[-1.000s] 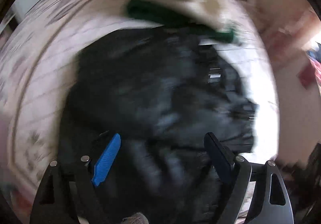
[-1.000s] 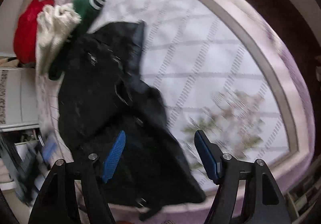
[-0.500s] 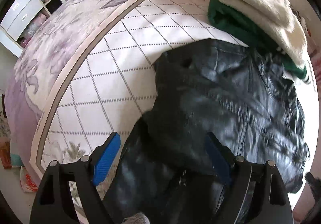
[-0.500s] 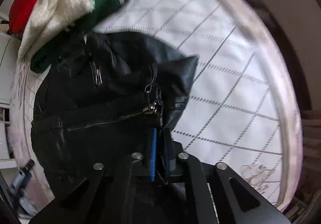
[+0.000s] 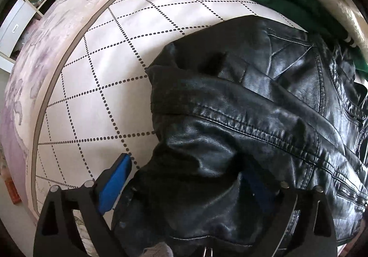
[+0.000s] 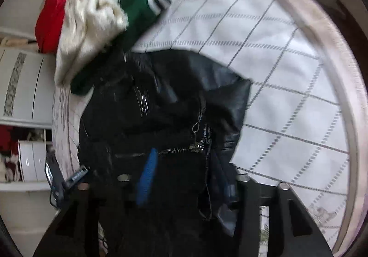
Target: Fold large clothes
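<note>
Right hand-held gripper (image 6: 184, 178) has spread apart since clamping the jacket (image 5: 253, 119).
Both hand-held grippers wide, left (image 5: 184, 178) too; creased glossy black leather bunched between each, on quilted bed (image 5: 103, 73).

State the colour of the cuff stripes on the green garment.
White and black stripes on the green garment's cuff, clearest in the right wrist view.

The jacket (image 5: 264, 123) folds over the left gripper's (image 5: 184, 184) right finger, half hiding it. The right wrist view is blurred; jacket runs off its bottom edge.
</note>
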The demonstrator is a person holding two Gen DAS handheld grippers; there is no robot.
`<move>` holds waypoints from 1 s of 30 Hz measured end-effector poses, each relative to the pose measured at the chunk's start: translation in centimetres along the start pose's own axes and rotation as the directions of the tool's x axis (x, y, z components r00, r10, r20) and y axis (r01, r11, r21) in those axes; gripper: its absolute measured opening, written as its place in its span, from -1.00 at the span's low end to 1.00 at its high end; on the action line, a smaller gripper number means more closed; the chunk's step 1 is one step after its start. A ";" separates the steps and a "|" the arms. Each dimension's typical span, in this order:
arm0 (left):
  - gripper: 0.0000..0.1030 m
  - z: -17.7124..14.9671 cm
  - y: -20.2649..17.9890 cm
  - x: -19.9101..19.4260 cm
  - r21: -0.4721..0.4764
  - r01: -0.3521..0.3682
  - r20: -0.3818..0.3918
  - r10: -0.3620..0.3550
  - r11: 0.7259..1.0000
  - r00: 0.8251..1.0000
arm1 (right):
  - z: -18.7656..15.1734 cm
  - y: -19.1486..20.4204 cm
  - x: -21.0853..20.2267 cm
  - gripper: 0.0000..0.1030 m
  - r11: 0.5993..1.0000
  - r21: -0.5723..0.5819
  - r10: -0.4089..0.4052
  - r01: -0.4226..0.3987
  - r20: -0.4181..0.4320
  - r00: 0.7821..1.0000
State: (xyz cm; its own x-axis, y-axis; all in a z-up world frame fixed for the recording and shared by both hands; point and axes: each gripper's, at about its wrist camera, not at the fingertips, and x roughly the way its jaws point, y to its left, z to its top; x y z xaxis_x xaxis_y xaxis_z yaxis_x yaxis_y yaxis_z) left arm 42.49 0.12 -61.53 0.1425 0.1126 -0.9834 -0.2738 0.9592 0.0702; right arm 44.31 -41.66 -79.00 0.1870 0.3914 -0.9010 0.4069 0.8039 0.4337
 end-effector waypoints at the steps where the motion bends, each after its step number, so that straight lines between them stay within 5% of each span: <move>1: 0.93 0.0 0.1 0.0 0.001 0.000 0.001 0.000 1.000 1.000 | -0.2 0.2 0.6 -0.11 0.999 -0.020 -0.037 0.037 -0.005 0.999; 2: 0.93 0.0 0.1 -0.3 0.004 -0.004 0.004 0.004 1.000 1.000 | -0.5 0.8 1.1 -0.59 0.989 -0.056 -0.135 0.136 0.024 0.991; 6: 0.93 -0.3 0.3 -3.3 0.014 -0.007 0.063 0.006 1.000 0.998 | -1.3 2.5 -0.9 -0.83 0.983 -0.067 -0.161 0.171 0.137 0.978; 11: 0.93 -0.5 0.3 -6.1 0.014 0.001 0.120 -0.003 1.000 0.993 | -1.9 3.9 -5.4 -0.85 0.983 0.003 -0.176 0.184 0.309 0.935; 13: 0.93 -0.4 0.0 -4.7 0.016 -0.018 0.092 0.017 1.000 0.996 | -0.9 3.2 -3.6 -0.84 0.982 0.000 -0.182 0.189 0.256 0.949; 15: 0.93 0.0 -0.9 -1.3 0.028 -0.056 0.028 0.055 0.998 0.998 | 0.3 1.7 -0.5 -0.80 0.985 0.021 -0.170 0.169 0.117 0.978; 20: 1.00 0.4 -0.5 0.3 0.018 -0.021 0.021 0.021 1.000 1.000 | 0.3 -2.0 -0.2 -0.51 0.995 0.100 0.009 -0.011 0.028 1.000; 22: 1.00 0.2 -0.4 -0.2 0.021 -0.021 0.029 0.021 1.000 0.999 | -0.6 -2.9 0.5 0.19 0.994 0.107 0.034 -0.032 -0.016 0.999; 23: 1.00 0.0 -0.2 -0.5 0.018 -0.018 0.030 0.018 1.000 0.999 | -1.1 -3.8 1.6 0.74 0.993 0.111 0.046 -0.039 -0.062 0.997; 25: 1.00 -1.0 -0.3 -1.7 0.015 -0.015 0.031 0.014 1.000 0.999 | -2.1 -5.1 4.5 0.78 0.990 0.113 0.101 -0.084 -0.155 0.983; 27: 1.00 -2.2 0.0 -3.2 0.016 -0.016 0.041 0.016 1.000 0.999 | -3.1 -4.8 5.1 0.77 0.993 0.077 0.098 -0.090 -0.106 0.990; 28: 1.00 -2.6 0.2 -3.6 0.017 -0.018 0.047 0.017 1.000 0.999 | -3.4 -4.4 5.1 0.71 0.994 0.069 0.088 -0.081 -0.096 0.992; 29: 1.00 -3.2 0.5 -4.3 0.020 -0.026 0.058 0.024 0.999 0.998 | -3.7 -3.7 5.0 0.12 0.993 0.064 0.108 -0.103 -0.083 0.991; 30: 1.00 -3.9 1.0 -5.1 0.022 -0.034 0.066 0.032 0.999 0.997 | -4.1 -3.5 5.3 -0.25 0.980 0.119 0.171 -0.159 -0.095 0.981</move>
State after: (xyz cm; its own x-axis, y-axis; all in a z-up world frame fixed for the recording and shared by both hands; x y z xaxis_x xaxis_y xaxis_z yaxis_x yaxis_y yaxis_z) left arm 37.81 -0.54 -57.11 0.1957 0.1604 -0.9675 -0.2572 0.9604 0.1072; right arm 40.18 -40.57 -85.27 0.1676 0.5641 -0.8085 0.4754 0.6722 0.5676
